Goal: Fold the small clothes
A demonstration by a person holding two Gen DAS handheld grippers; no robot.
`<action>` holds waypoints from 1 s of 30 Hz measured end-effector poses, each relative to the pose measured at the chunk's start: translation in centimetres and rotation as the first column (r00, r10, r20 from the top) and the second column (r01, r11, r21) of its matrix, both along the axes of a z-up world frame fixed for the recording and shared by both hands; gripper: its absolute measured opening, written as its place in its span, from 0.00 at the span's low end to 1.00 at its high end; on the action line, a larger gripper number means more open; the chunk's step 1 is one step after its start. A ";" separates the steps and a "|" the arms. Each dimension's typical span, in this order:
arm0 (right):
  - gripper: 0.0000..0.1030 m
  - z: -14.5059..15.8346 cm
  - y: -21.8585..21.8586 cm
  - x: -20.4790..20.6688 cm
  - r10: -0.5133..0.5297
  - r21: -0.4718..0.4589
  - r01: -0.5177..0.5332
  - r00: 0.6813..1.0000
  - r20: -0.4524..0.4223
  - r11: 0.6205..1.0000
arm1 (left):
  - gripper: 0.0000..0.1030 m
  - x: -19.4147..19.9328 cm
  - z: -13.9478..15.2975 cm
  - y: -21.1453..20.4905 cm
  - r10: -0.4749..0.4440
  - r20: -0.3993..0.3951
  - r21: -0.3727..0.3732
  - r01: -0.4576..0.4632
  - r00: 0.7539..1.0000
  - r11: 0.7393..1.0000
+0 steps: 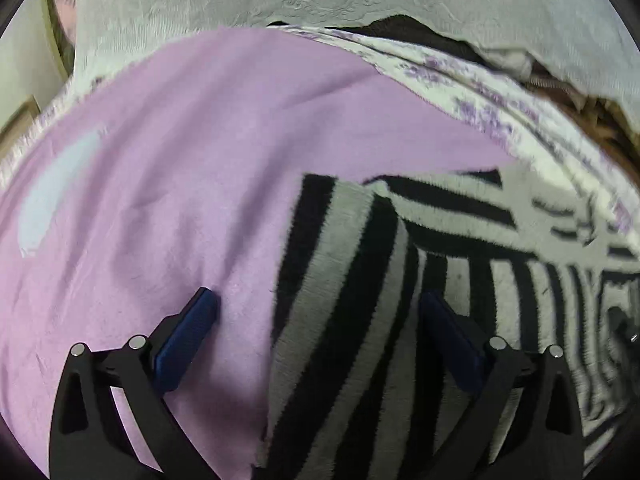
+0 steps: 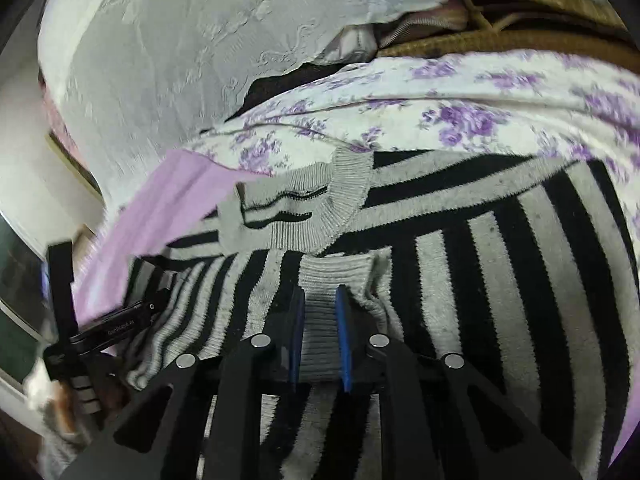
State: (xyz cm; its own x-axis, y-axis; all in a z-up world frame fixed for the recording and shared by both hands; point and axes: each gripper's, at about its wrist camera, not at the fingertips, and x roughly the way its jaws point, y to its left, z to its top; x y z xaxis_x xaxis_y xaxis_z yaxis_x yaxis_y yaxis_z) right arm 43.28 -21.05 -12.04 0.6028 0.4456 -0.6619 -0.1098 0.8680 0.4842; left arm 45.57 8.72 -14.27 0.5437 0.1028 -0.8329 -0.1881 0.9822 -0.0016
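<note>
Right gripper (image 2: 320, 320) is clamped on the grey ribbed cuff of the striped sweater (image 2: 500, 260), which lies on the purple sheet (image 1: 180, 160). Left gripper (image 1: 316, 320) hangs released over the sweater's left edge, nearer that side.

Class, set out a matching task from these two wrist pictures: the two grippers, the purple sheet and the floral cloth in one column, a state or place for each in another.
1. left gripper
2. right gripper
3. purple sheet
4. floral cloth

A. beyond the sweater
B. open
C. shut on the striped sweater
D. under the sweater

Pairs: 1-B, 2-C, 3-D, 4-A
</note>
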 end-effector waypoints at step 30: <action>0.69 3.8 -5.4 -21.3 0.044 -0.119 -0.025 0.987 0.156 0.993 | 0.96 -20.9 2.0 4.1 -0.124 0.043 -0.147 0.129 0.991 0.981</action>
State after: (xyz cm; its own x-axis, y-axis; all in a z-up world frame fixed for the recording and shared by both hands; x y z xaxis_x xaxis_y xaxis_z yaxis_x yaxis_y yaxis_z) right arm 21.97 -26.46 -8.25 0.6896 0.3933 -0.6082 -0.2078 0.9119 0.3540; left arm 24.63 12.84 -12.24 0.5725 -0.0927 -0.8146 -0.0594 0.9863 -0.1540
